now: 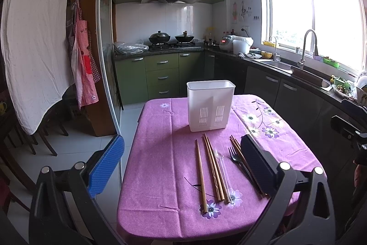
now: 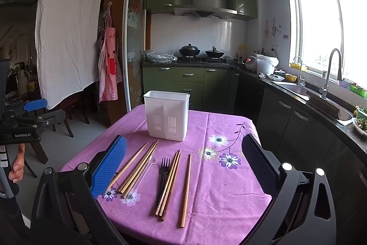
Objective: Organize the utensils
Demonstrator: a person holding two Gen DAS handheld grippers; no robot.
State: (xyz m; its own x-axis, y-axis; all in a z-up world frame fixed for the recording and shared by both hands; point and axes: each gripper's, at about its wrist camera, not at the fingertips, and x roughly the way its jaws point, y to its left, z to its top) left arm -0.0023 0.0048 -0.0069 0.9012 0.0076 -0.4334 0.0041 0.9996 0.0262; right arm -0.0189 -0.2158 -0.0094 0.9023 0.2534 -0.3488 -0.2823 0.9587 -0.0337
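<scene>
Bench [image 2: 229, 210] space is kept clear in front; the white caddy [image 2: 167, 115] is stood upright at the back, mouth up for loading. Chopsticks [image 2: 185, 190] and black fork [image 2: 164, 170] are laid flat before it, long axes toward it, tines caddy-ward. Left gripper [image 1: 183, 167] and right gripper [image 2: 183, 167] are held wide, empty, above them.

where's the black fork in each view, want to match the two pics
Left wrist view: the black fork lies right of centre on the purple tablecloth, tines toward the white utensil holder, its handle hidden behind the gripper's dark finger.
Right wrist view: the fork lies near centre, just left of a bunch of wooden chopsticks, fully visible.
Shared landmark: the white utensil holder beyond the utensils.
</scene>
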